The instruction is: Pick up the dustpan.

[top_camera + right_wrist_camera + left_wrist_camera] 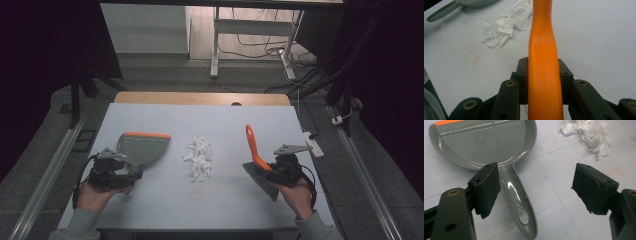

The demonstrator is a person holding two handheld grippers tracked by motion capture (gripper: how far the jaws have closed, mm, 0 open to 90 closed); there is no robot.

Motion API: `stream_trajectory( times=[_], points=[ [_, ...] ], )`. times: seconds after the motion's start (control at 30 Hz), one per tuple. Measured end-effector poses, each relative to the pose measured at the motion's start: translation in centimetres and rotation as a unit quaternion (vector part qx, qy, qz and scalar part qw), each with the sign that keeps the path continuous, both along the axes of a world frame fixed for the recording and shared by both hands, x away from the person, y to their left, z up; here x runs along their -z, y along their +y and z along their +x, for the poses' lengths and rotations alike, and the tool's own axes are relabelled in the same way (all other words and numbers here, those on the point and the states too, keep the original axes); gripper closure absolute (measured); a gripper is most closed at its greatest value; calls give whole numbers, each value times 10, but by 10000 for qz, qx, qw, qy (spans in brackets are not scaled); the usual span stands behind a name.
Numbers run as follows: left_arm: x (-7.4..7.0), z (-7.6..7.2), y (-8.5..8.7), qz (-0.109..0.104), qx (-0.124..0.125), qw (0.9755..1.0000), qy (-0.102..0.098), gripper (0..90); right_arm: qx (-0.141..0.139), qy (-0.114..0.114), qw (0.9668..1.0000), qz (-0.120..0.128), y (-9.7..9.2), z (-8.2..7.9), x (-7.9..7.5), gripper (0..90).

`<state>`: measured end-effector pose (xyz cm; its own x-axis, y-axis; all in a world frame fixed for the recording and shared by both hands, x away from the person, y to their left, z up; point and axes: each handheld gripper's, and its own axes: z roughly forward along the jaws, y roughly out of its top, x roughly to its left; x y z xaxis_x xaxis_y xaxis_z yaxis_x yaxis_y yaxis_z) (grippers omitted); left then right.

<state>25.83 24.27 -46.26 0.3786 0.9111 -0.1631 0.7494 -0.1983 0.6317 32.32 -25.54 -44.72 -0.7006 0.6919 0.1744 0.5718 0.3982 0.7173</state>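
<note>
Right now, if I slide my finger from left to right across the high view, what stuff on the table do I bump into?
Left gripper → grey dustpan with an orange lip → heap of white paper scraps → brush with an orange handle → right gripper, clamped on that handle.

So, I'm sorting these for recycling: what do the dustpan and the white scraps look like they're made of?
The dustpan looks like glossy moulded grey plastic: light glints along its handle. Its orange lip may be rubber. The white scraps look like torn tissue paper, matte, crumpled and ragged-edged.
</note>
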Motion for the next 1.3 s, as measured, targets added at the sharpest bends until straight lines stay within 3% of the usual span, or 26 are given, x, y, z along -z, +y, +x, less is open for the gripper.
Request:
stream_trajectory(
  times=[0.23, 0.4, 0.6, 1.0, 1.3],
  points=[
    [4, 10, -6, 160, -82, 9995, 275, 227, -21, -12, 10000, 48, 0, 3, 1, 703],
    [13, 23, -5, 326, -382, 9975, 489, 211, -25, -49, 10000, 65, 0, 3, 0, 703],
    [27, 28, -5, 435, -463, 9953, 734, 200, 30, -110, 9999, 69, 0, 1, 0, 703],
    [45, 39, -6, 459, -526, 9922, 1035, 207, 80, -142, 9999, 43, -2, -2, -1, 703],
    [52, 46, -2, 430, -708, 9907, 1076, 263, 79, -149, 9999, 18, -1, -2, 1, 703]
  ],
)
